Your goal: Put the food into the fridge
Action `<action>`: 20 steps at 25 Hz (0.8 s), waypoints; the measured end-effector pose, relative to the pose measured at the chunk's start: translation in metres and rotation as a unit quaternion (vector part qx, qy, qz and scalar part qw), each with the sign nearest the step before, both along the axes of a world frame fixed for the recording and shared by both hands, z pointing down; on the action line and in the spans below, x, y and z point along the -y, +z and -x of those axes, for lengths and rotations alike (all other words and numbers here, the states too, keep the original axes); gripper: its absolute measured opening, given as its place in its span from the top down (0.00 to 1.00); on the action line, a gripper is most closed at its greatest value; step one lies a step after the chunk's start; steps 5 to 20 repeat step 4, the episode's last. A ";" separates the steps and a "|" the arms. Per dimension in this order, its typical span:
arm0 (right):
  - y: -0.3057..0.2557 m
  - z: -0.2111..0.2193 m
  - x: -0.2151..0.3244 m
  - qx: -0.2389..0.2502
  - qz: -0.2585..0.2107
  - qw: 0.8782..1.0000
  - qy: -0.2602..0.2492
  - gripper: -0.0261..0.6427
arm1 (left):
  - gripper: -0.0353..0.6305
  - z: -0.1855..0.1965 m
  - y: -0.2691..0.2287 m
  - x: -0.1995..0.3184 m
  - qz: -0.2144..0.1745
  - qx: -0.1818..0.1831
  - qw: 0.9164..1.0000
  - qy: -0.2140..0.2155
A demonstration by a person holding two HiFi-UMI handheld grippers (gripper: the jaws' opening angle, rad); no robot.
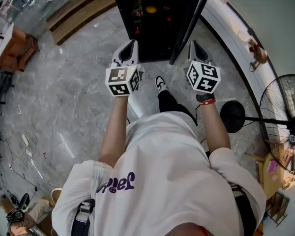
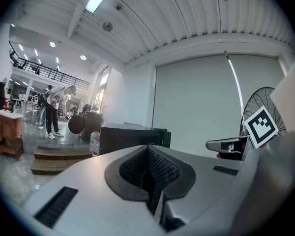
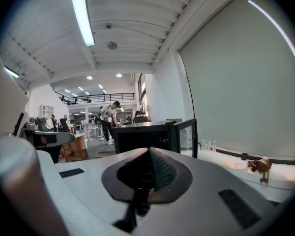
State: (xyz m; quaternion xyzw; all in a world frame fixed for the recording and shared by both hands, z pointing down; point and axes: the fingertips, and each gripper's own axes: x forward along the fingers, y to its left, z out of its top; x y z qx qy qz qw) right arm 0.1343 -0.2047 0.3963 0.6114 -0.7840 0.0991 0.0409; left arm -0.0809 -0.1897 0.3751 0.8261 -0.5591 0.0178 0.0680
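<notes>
A small black fridge [image 1: 155,21] stands on the floor ahead of me with its glass door [image 1: 191,21] swung open to the right. Inside it I make out an orange item [image 1: 151,9] and red items, too dark to name. My left gripper [image 1: 131,44] and right gripper [image 1: 193,44] are held side by side just short of the fridge front, both pointing at it. Each is shut with nothing between its jaws. In the left gripper view the shut left gripper [image 2: 148,147] faces the fridge [image 2: 130,135]. The right gripper [image 3: 149,150] faces the fridge [image 3: 140,137] and its door [image 3: 188,136]. No food is held.
A standing fan [image 1: 284,124] is at my right, near a low white ledge [image 1: 238,31] along the wall. A wooden step [image 1: 83,11] and a wooden cabinet [image 1: 17,45] are to the left. Water bottles [image 3: 209,145] line the wall; a person [image 3: 108,118] stands far off.
</notes>
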 end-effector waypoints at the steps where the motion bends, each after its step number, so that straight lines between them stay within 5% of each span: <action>1: -0.001 0.000 -0.001 0.000 0.000 1.000 0.000 0.94 | 0.92 0.000 -0.001 -0.001 0.000 0.000 1.000 0.000; 20: -0.005 0.000 -0.006 -0.001 -0.002 1.000 -0.001 0.94 | 0.92 0.000 -0.003 -0.006 0.000 0.000 1.000 -0.001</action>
